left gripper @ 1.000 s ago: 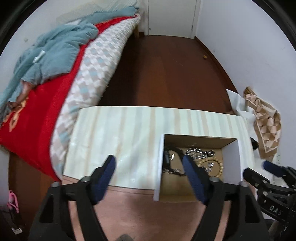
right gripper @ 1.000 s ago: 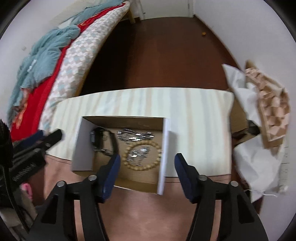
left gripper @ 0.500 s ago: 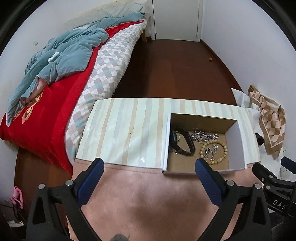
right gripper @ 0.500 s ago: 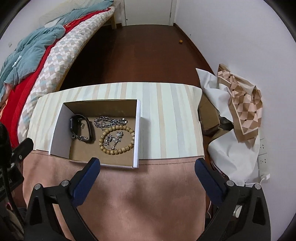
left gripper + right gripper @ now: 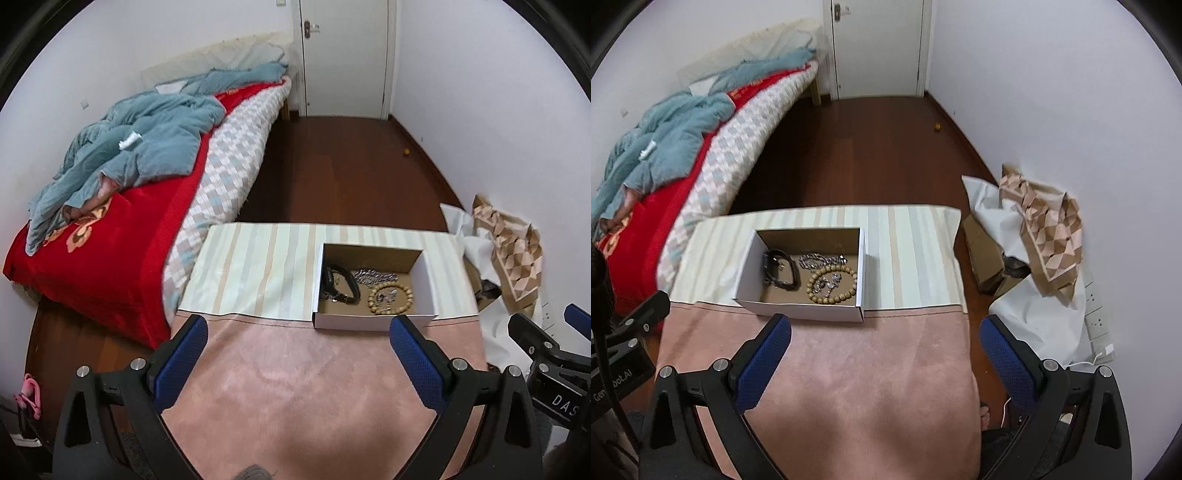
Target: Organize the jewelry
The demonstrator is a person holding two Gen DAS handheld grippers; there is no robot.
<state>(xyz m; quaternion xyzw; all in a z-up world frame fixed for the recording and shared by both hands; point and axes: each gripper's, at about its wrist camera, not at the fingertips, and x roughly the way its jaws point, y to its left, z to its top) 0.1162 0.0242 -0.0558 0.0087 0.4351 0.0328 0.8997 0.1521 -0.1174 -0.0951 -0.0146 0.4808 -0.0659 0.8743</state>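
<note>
An open white cardboard box (image 5: 369,320) (image 5: 798,309) stands on the table where the striped cloth meets the pink cloth. Inside lie a black bracelet (image 5: 341,284) (image 5: 780,269), a silver chain (image 5: 375,275) (image 5: 820,260) and a wooden bead bracelet (image 5: 390,300) (image 5: 832,285) with a small silver piece in its middle. My left gripper (image 5: 295,336) is open and empty, held back over the pink cloth, short of the box. My right gripper (image 5: 884,334) is open and empty, also back over the pink cloth, right of the box.
The table carries a striped cloth (image 5: 258,269) (image 5: 908,258) at the far half and a pink cloth (image 5: 295,398) (image 5: 864,369) at the near half. A bed with a red cover (image 5: 110,251) stands left. Bags and a patterned cloth (image 5: 1049,229) lie right by the wall.
Both grippers have pulled back and up from the box and have opened wider. The box and jewelry now sit farther away in both views.
</note>
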